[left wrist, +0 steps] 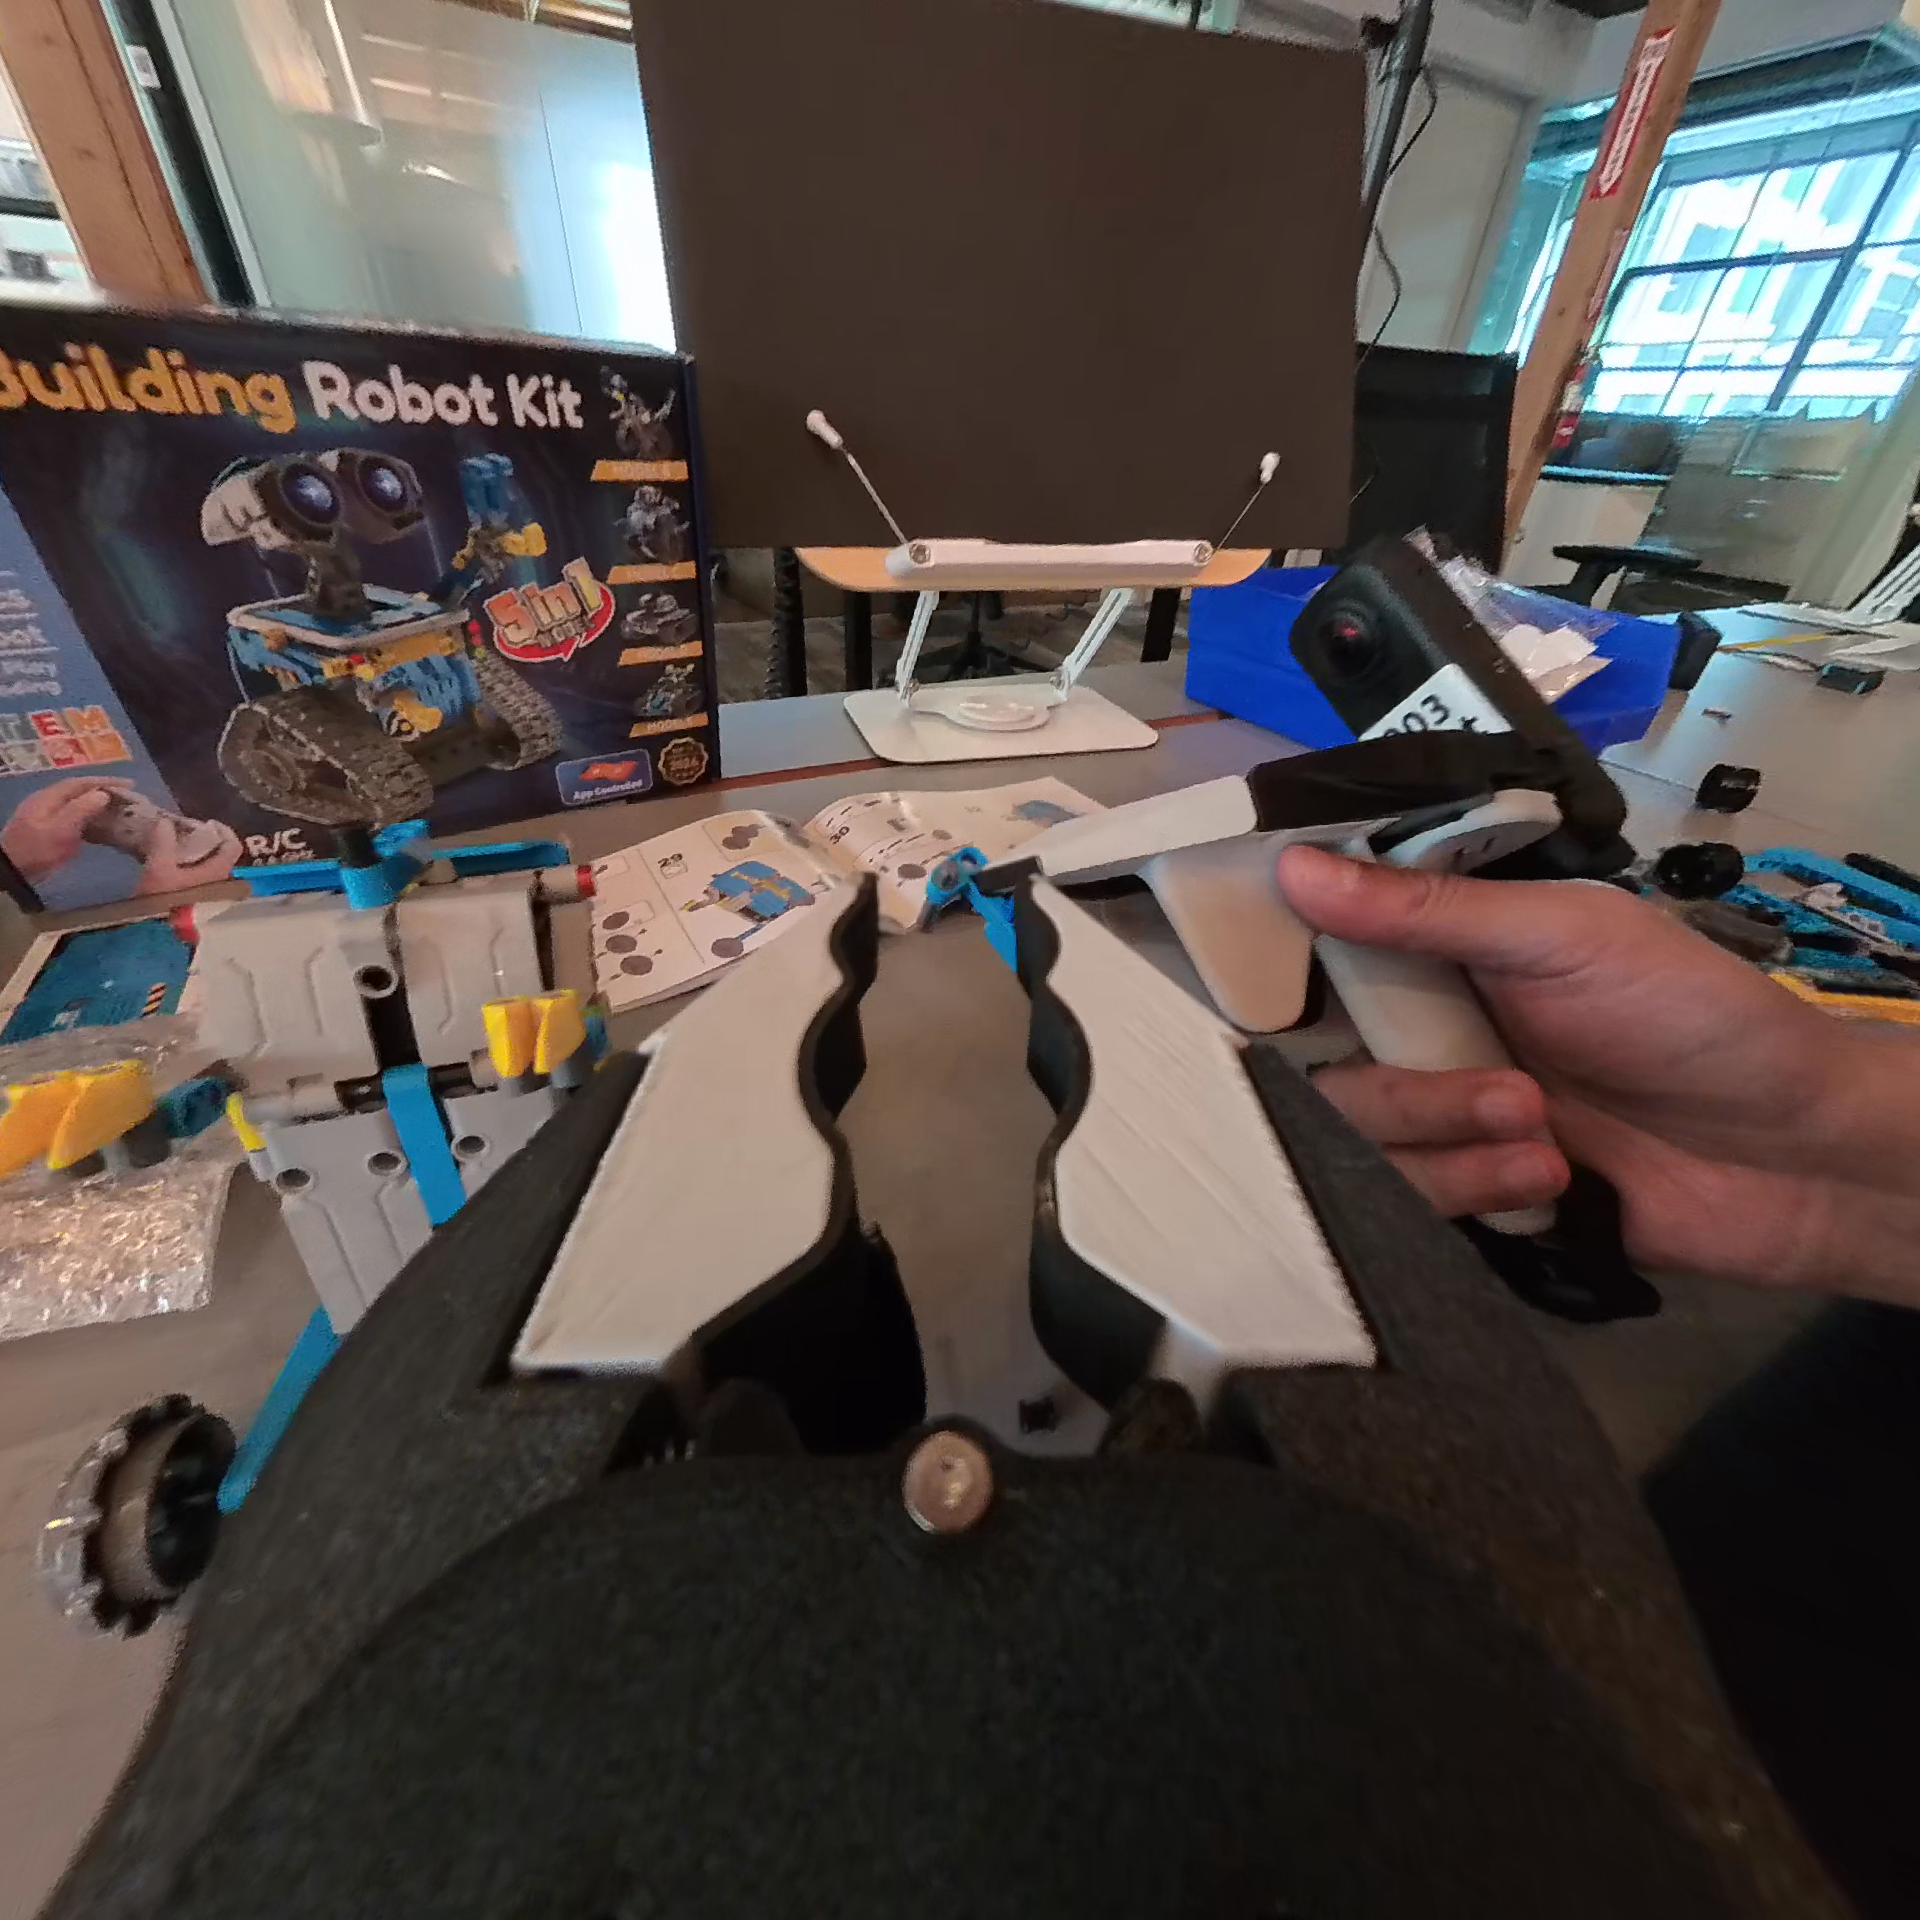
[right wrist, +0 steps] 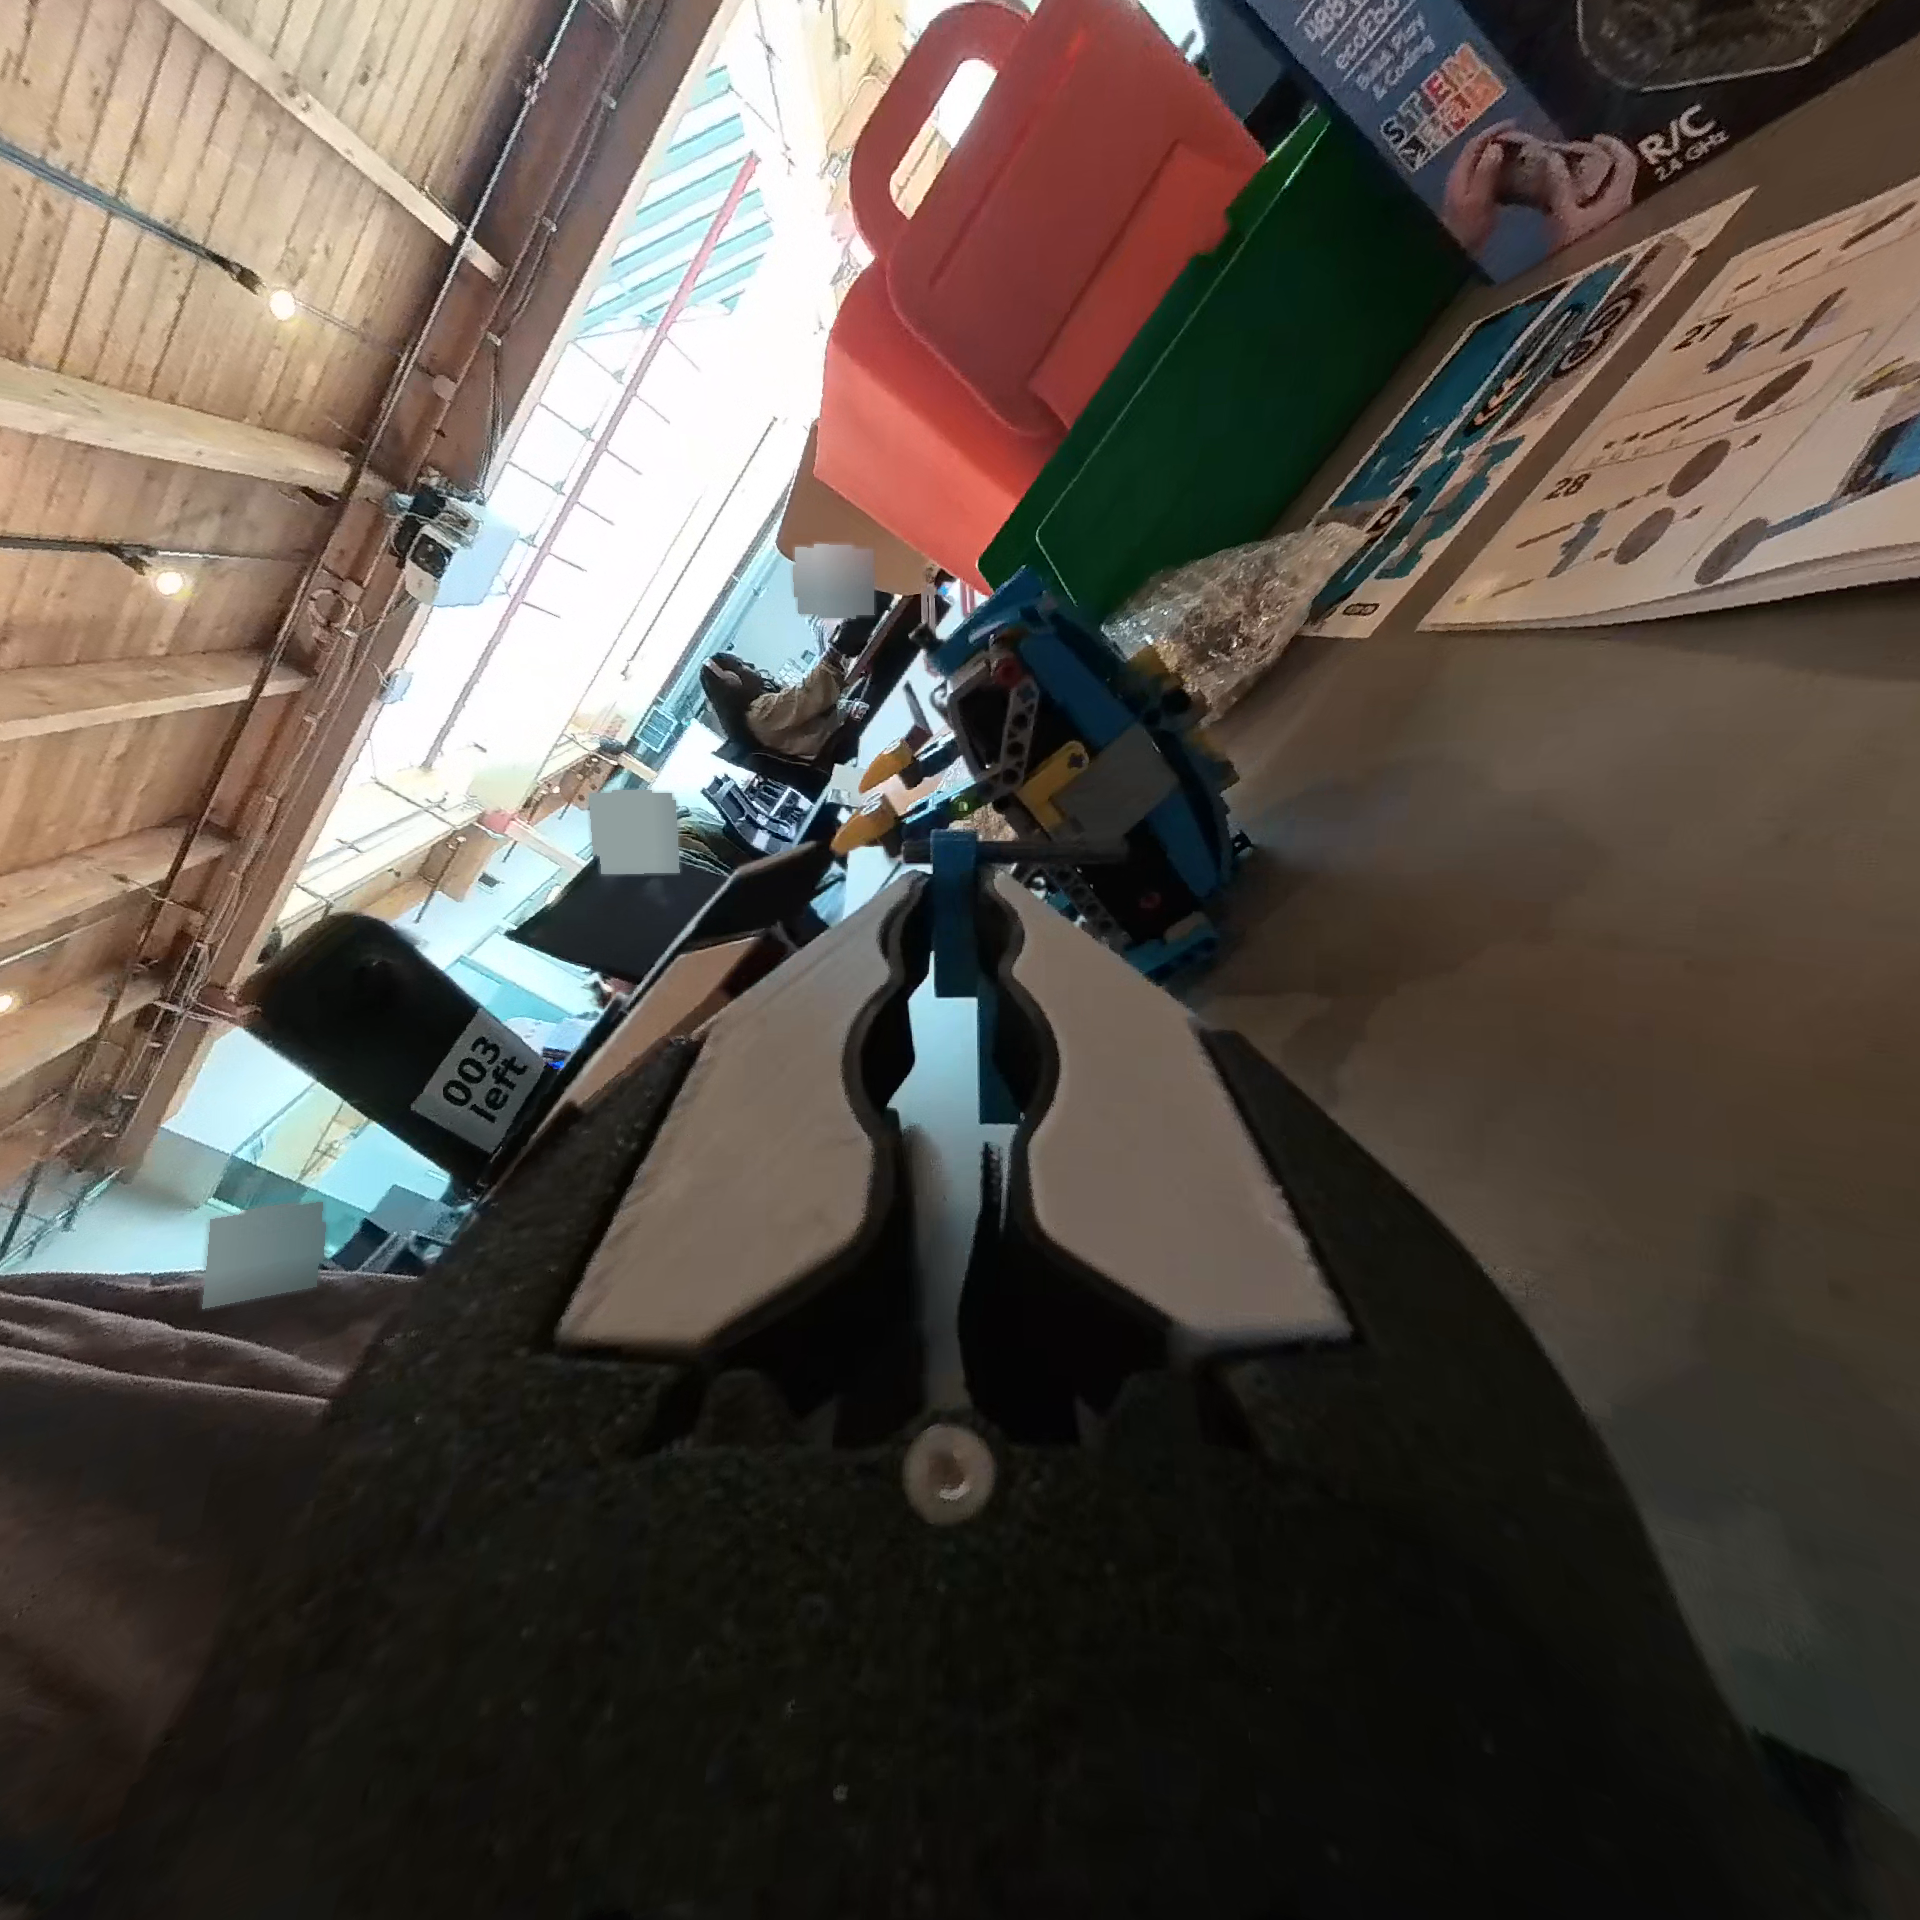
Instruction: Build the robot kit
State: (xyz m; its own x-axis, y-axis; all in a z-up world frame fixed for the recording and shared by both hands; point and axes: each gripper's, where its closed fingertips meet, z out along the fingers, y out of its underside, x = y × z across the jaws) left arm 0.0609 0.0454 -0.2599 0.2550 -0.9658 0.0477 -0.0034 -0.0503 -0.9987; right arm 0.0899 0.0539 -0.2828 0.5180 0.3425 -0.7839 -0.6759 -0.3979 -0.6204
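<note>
On the left side of the desk (left wrist: 935, 1039) lies a crinkly clear bag (left wrist: 94, 1236) with yellow pieces (left wrist: 62, 1117) on it. Next to it stands a half-built gray and blue toy robot (left wrist: 384, 1039). A black toothed wheel (left wrist: 135, 1507) sits near the desk's front edge, partly hidden by the gripper's black body. A big picture box (left wrist: 353, 603) stands at the back, its left side cut off.

The left gripper (left wrist: 940, 914) floats just above the desk. It points forward, with its two fingers apart and nothing between them. An open paper booklet (left wrist: 790, 883) lies past its tips.

To the right, a hand (left wrist: 1621, 1070) wraps around the white handle of the right gripper (left wrist: 982, 878). This gripper points left and leans down toward the booklet. It pinches a thin blue piece (left wrist: 961, 883). In the right wrist view, which is tipped sideways, the blue piece (right wrist: 961, 956) sits tight between the fingers, close to the toy robot (right wrist: 1081, 769).

More blue and black pieces (left wrist: 1808, 914) lie far right, too blurry to tell apart.
</note>
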